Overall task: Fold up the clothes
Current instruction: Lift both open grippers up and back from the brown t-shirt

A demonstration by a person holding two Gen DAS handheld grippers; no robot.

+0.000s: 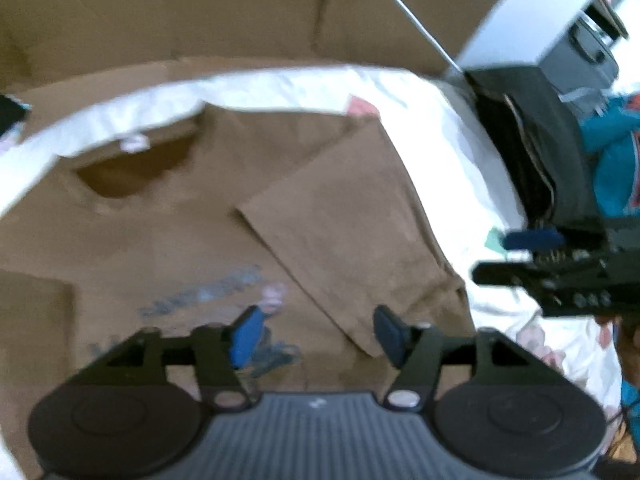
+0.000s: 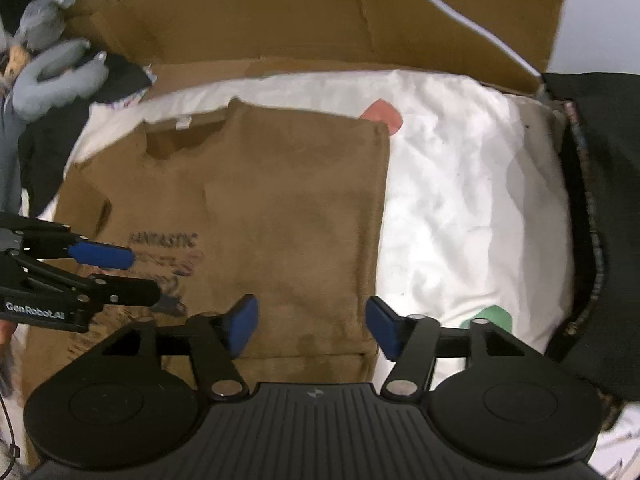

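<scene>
Lying flat on a white sheet, the brown T-shirt is seen front side up, with its neckline toward the cardboard box at the far edge and dark printed lettering on the chest. One side has already been folded inward; in the left wrist view that flap lies diagonally over the body, though the view is blurred and its exact edge can only be guessed.

Both claws are held above the garment with nothing between their blue pads. The left claw is spread apart over the printed area, and the right claw is likewise spread wide over the folded right edge near the hem.

The fabric is judged to be light, soft and limp, so it would sag and crease wherever it is not supported. A pinch at one point alone would probably bunch it. The unfolded sleeve side would best be taken at two places along its edge, near the shoulder and near the hem, so that the fold can be carried across evenly.
</scene>
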